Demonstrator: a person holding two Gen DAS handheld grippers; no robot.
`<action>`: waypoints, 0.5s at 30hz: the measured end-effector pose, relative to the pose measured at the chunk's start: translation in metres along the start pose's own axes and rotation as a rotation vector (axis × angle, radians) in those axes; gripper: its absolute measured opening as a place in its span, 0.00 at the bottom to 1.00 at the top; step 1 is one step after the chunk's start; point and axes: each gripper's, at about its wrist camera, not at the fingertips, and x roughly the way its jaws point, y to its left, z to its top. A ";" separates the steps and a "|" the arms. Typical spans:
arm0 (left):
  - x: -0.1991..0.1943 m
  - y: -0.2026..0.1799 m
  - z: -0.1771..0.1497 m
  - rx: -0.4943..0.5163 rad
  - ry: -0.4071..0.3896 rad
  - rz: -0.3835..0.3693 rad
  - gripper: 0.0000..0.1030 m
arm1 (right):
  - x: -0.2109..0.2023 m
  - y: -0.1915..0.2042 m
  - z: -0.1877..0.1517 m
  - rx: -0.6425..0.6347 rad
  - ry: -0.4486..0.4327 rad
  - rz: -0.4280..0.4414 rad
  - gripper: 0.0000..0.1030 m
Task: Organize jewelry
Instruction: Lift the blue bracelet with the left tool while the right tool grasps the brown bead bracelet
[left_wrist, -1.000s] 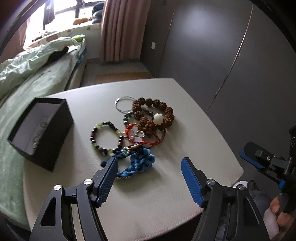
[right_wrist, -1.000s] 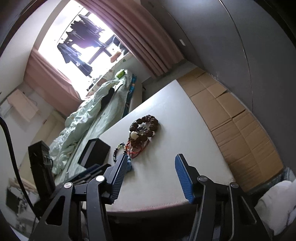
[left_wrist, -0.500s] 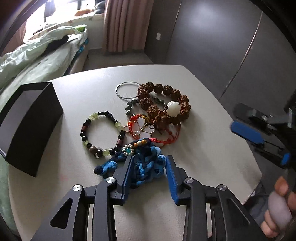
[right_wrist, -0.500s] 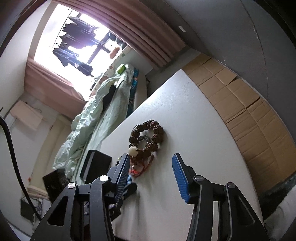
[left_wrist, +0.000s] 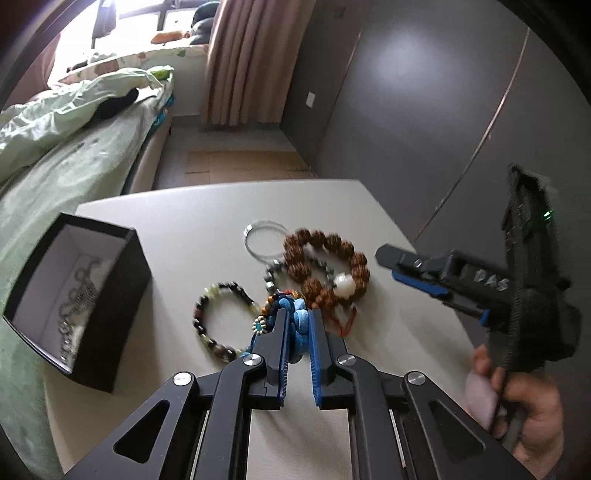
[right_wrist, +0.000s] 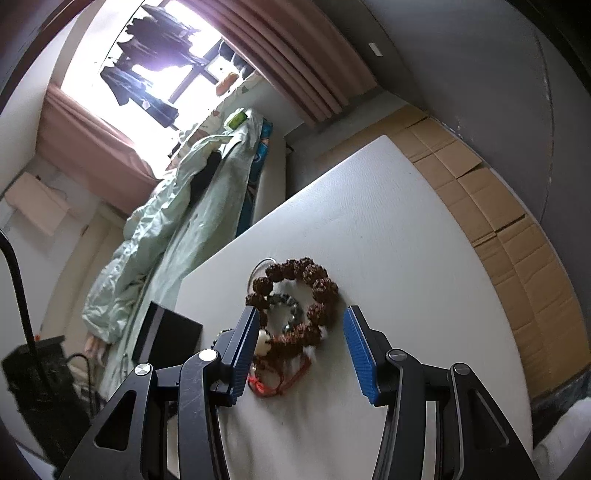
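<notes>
My left gripper (left_wrist: 297, 316) is shut on a blue braided cord bracelet (left_wrist: 298, 325) and holds it over the white table (left_wrist: 192, 221). Behind it lie a brown seed-bead bracelet (left_wrist: 327, 266) with a white bead, a dark bead bracelet (left_wrist: 218, 321), a thin silver bangle (left_wrist: 264, 240) and red cord. An open black box (left_wrist: 77, 295) with a chain inside stands at the left. My right gripper (right_wrist: 301, 341) is open, its jaws either side of the brown seed-bead bracelet (right_wrist: 295, 295), which is a little beyond them. It also shows in the left wrist view (left_wrist: 417, 273).
A bed with green bedding (left_wrist: 74, 140) runs along the table's left side. Flattened cardboard (right_wrist: 498, 229) lies on the floor beyond the table's right edge. Grey wardrobe doors (left_wrist: 424, 110) stand behind. The black box also shows in the right wrist view (right_wrist: 166, 336).
My left gripper came forward and down onto the blue cord bracelet, closed on it and lifted it. My right gripper moved in over the table toward the brown bead bracelet.
</notes>
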 end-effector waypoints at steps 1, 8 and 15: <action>-0.003 0.002 0.003 -0.006 -0.010 0.001 0.10 | 0.004 0.002 0.002 -0.009 0.006 -0.011 0.48; -0.023 0.016 0.027 -0.021 -0.061 -0.004 0.10 | 0.026 0.007 0.015 -0.072 0.049 -0.126 0.45; -0.032 0.028 0.041 -0.020 -0.089 0.001 0.10 | 0.048 0.024 0.017 -0.181 0.106 -0.279 0.39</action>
